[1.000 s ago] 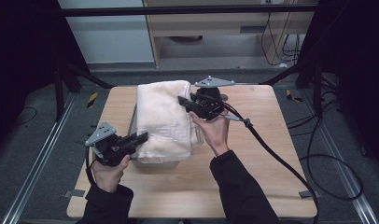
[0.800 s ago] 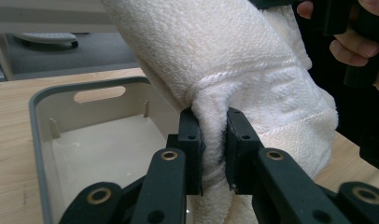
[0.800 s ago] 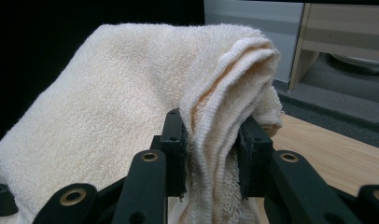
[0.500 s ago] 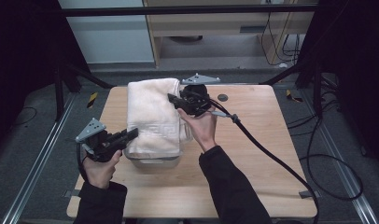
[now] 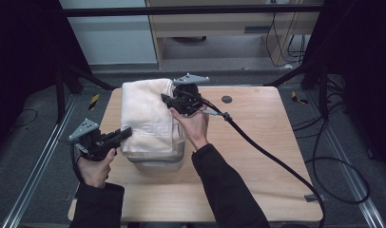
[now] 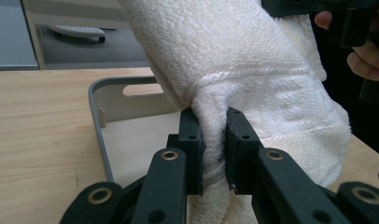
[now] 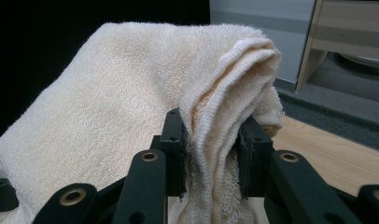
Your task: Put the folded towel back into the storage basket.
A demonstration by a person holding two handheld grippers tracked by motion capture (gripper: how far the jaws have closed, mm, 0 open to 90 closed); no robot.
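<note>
Both grippers, left (image 5: 126, 133) and right (image 5: 166, 98), stayed clamped on the folded cream towel (image 5: 146, 116); they had carried it leftward above the grey bin (image 6: 96, 116); lowering looked next.

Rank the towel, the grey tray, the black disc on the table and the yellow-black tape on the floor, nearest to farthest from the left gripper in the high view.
From the left gripper:
1. Towel: clamped in its jaws, draped over the tray.
2. Grey tray: just right of it, under the towel.
3. Yellow-black tape: floor beyond the table's left edge.
4. Black disc: far side, past the right gripper.
</note>
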